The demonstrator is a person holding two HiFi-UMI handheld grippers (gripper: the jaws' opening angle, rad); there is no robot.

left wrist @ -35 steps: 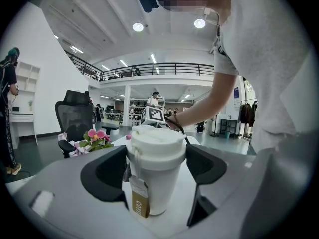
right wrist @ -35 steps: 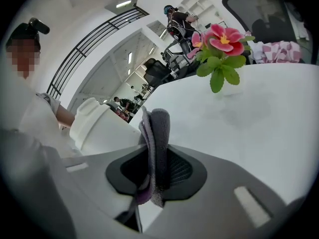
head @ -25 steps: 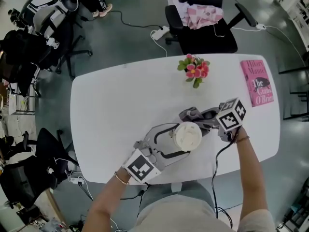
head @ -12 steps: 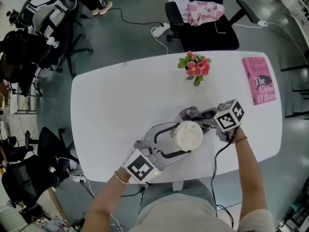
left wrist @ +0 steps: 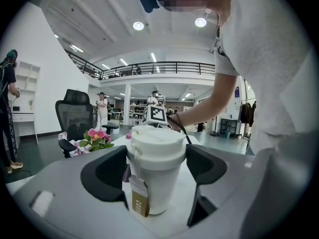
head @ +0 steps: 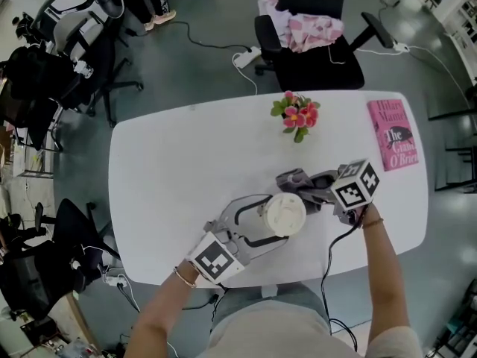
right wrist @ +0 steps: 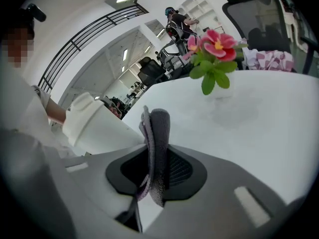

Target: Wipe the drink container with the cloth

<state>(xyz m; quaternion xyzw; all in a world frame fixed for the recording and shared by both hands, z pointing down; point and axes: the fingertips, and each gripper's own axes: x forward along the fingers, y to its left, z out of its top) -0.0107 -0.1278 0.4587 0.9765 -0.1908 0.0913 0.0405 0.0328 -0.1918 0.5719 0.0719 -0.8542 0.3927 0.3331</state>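
**tabletop_tom:** So where's the drink container (head: 286, 212) sitting? All I get from the head view is a white lid.

**gripnerd:** It stands upright on the white table (head: 164, 170), toward the near edge, right in front of the person. The left gripper (head: 272, 216) has one jaw on each side of it. In the left gripper view the dark pads (left wrist: 104, 173) press against the cup up by the lid rim, so that claw is clamped on the cup. There's a little brown tag (left wrist: 139, 202) dangling down its side too.

**tabletop_tom:** And the other claw?

**gripnerd:** The right gripper (head: 317, 191) is at the cup's right. Its jaws are pinched tight on a grey cloth (right wrist: 157, 143), which is folded and sticks up out of the pads. The cloth is just beside the cup's far-right side, up near the lid. Whether it's touching or just off it, I can't tell from any view.

**tabletop_tom:** Anything else on there?

**gripnerd:** Some pink flowers (head: 297, 113) toward the far edge, well apart from the cup, and a pink book (head: 393, 133) lying flat at the far right corner. Behind the table there's a black office chair (head: 320, 62) with a pink checked fabric (head: 305, 24) dumped on it.
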